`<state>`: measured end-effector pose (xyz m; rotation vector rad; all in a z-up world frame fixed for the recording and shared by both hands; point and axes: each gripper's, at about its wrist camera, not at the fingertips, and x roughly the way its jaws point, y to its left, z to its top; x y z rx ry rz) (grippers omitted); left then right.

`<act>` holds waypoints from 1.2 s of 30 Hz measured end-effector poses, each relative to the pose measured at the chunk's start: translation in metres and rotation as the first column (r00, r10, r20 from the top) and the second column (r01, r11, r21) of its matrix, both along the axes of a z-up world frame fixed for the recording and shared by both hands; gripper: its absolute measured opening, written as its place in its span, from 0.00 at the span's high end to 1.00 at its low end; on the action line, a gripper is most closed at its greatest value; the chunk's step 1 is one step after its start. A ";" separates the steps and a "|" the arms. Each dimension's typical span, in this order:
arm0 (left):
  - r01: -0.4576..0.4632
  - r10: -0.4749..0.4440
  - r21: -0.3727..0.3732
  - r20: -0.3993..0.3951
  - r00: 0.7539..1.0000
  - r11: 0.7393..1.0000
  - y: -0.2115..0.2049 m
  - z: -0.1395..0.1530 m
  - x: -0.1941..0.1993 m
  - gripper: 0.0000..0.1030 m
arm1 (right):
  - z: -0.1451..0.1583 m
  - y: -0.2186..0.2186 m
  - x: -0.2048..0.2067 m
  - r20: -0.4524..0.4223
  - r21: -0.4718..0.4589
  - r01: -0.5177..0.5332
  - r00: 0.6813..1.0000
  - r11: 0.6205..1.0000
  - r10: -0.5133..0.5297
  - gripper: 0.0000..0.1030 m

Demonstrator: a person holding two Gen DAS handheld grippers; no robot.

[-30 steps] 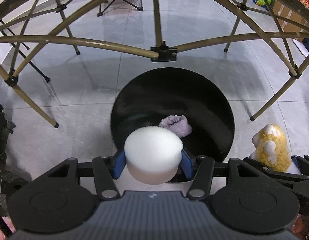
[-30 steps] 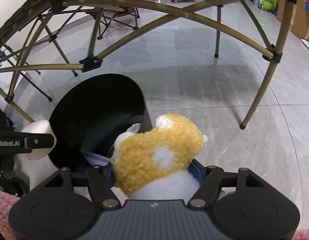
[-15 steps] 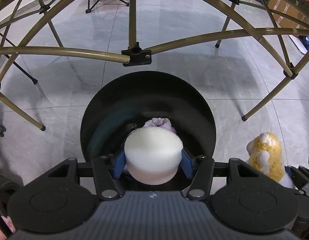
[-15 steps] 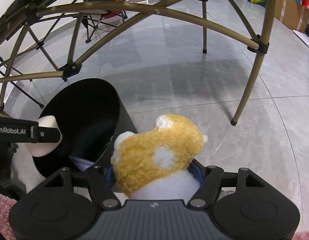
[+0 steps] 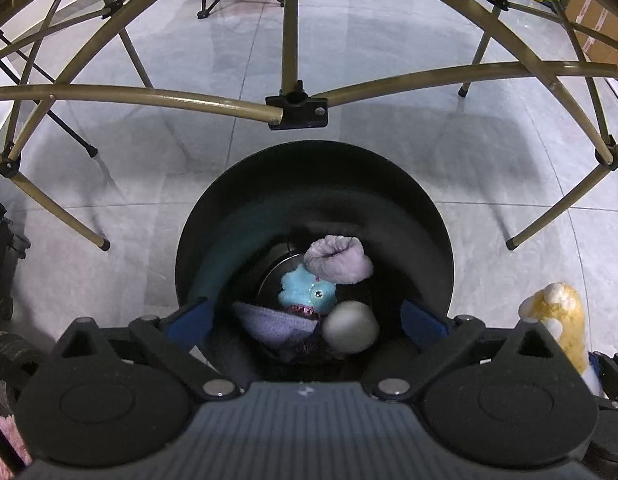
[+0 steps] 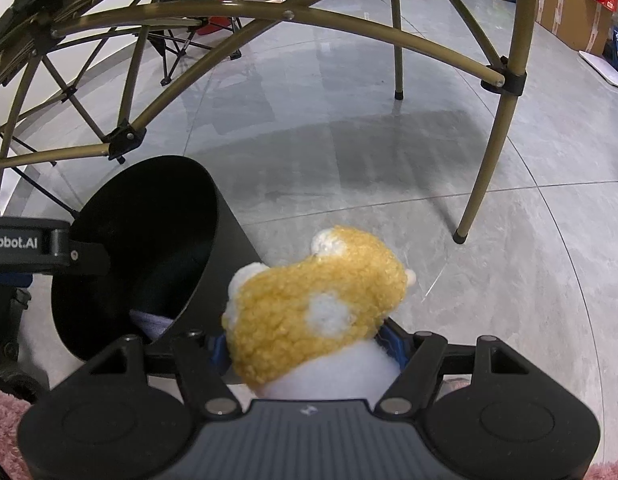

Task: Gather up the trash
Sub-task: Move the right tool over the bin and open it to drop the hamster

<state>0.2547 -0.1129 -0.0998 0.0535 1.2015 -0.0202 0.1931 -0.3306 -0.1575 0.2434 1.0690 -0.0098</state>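
Observation:
My left gripper [image 5: 307, 316] hangs over the mouth of the black bin [image 5: 441, 236], and its jaws are opening wide with nothing between the pads. The white foam cylinder [image 5: 351, 331] is a blur falling inside the bin, beside a blue plush toy [image 5: 307, 290], a purple fuzzy item [image 5: 337, 261] and a lavender cloth [image 5: 273, 324]. My right gripper [image 6: 309, 344] is shut on a yellow-and-white plush toy [image 6: 317, 312], held to the right of the bin [image 6: 229, 248]. That toy [image 5: 557, 320] shows at the right edge of the left wrist view.
The bin stands on a grey tiled floor [image 6: 389, 140] under a folding table's gold metal frame [image 5: 297, 104], whose legs [image 6: 481, 168] stand around it. Folding chairs [image 6: 177, 36] and cardboard boxes [image 6: 569, 12] are at the back. Pink fluffy fabric [image 6: 5, 420] lies at the lower left.
The left gripper moved over the bin mouth, then opened wide and let go of the white foam cylinder, which now drops into the bin. The right gripper still holds the plush toy.

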 end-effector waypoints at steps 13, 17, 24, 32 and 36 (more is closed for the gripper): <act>-0.007 0.007 -0.008 -0.012 1.000 1.000 0.003 0.001 -0.002 0.00 | 0.004 0.000 -0.003 0.006 -0.006 0.000 1.000 1.000 0.000 0.33; -0.009 0.009 -0.010 -0.007 1.000 1.000 0.006 0.002 -0.005 0.00 | 0.008 0.003 -0.005 0.015 -0.010 -0.002 1.000 1.000 0.002 0.33; -0.028 0.028 -0.015 0.006 1.000 1.000 0.019 0.007 -0.007 0.00 | 0.017 0.011 -0.007 0.033 -0.021 -0.013 0.999 1.000 0.013 0.33; -0.044 0.045 -0.033 0.022 0.999 0.998 0.035 0.015 -0.011 0.00 | 0.031 0.025 -0.008 0.067 -0.033 -0.019 0.998 0.999 0.021 0.33; -0.051 0.052 -0.039 0.031 0.998 0.998 0.042 0.018 -0.014 0.00 | 0.040 0.031 -0.007 0.089 -0.035 -0.022 0.996 0.999 0.025 0.33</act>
